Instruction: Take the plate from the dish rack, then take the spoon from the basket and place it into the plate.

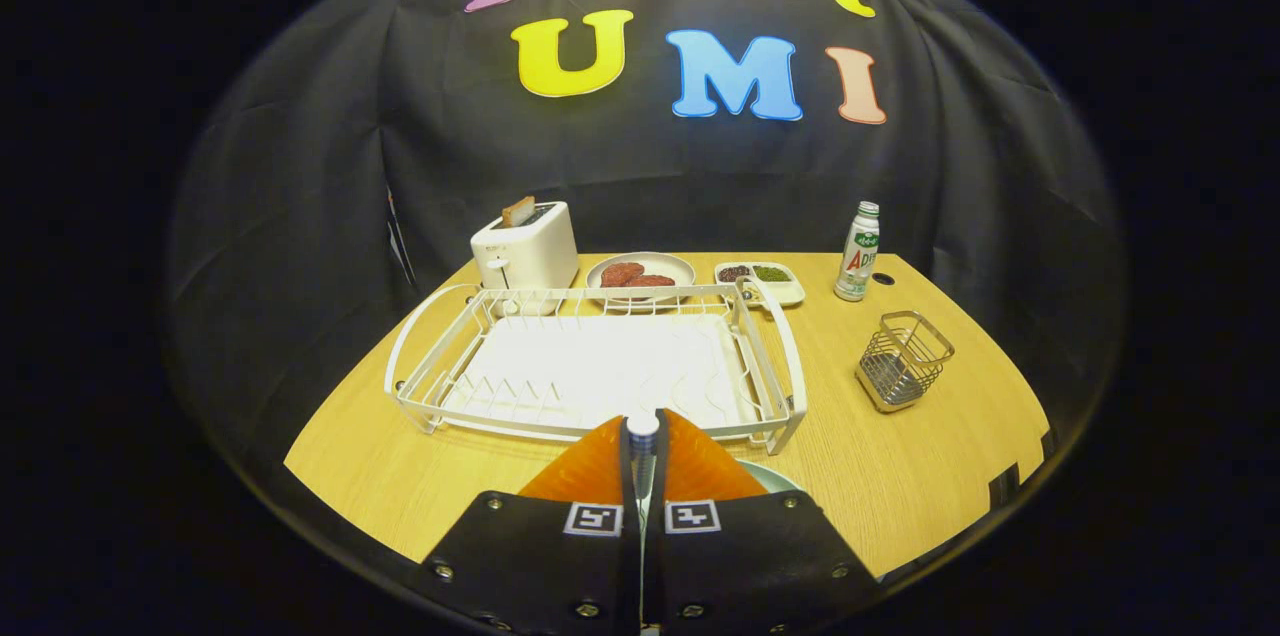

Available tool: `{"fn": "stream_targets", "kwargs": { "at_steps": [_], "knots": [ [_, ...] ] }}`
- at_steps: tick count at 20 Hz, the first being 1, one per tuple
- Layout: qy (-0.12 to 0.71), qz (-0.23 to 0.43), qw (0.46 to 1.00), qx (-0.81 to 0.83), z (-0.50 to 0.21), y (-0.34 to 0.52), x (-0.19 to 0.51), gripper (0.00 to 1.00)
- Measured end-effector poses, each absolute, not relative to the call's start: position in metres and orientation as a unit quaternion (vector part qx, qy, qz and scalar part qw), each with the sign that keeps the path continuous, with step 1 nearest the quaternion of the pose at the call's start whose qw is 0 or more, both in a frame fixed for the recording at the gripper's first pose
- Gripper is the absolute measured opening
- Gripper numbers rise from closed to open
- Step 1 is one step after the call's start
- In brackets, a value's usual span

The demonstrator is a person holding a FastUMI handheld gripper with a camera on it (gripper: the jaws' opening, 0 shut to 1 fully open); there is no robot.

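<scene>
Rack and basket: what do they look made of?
Rack: likely white-coated metal wire, thin matte rods, over a smooth white tray that looks like plastic. Basket: bare metal wire, silvery with glints, probably steel. The hand-held gripper is shut on a spoon, whose handle has a silvery metallic shine.

White wire dish rack (760, 366) empty, mid tabletop. Steel basket (903, 360) near right edge. Spoon (642, 446) upright between the closed tongs' fingers. Plate (775, 478) sliver at near edge.
</scene>
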State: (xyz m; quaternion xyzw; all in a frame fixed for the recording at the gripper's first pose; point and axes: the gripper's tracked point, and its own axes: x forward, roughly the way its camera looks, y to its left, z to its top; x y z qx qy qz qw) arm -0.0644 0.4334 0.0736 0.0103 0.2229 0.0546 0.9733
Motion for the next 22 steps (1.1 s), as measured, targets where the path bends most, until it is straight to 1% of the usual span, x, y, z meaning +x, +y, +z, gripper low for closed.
{"fn": "stream_targets", "kwargs": {
  "at_steps": [3,5,6,7,10,11,12,18,19,22],
  "knots": [
    [0.223,0.041,0.974,0.019,0.071,0.424,-0.065,0.02],
    [0.225,0.022,0.974,0.029,0.069,0.415,-0.067,0.08],
    [0.228,0.011,0.973,0.034,0.067,0.408,-0.07,0.08],
    [0.23,0.003,0.972,0.038,0.067,0.404,-0.071,0.14],
    [0.227,-0.01,0.973,0.036,0.069,0.393,-0.072,0.22],
    [0.229,-0.014,0.973,0.031,0.068,0.388,-0.075,0.37],
    [0.229,-0.013,0.973,0.031,0.069,0.387,-0.075,0.41],
    [0.22,-0.026,0.975,0.031,0.08,0.376,-0.069,0.45],
    [0.217,-0.029,0.975,0.029,0.081,0.374,-0.068,0.55],
    [0.212,-0.025,0.977,0.024,0.088,0.375,-0.063,0.56]
  ]
}}
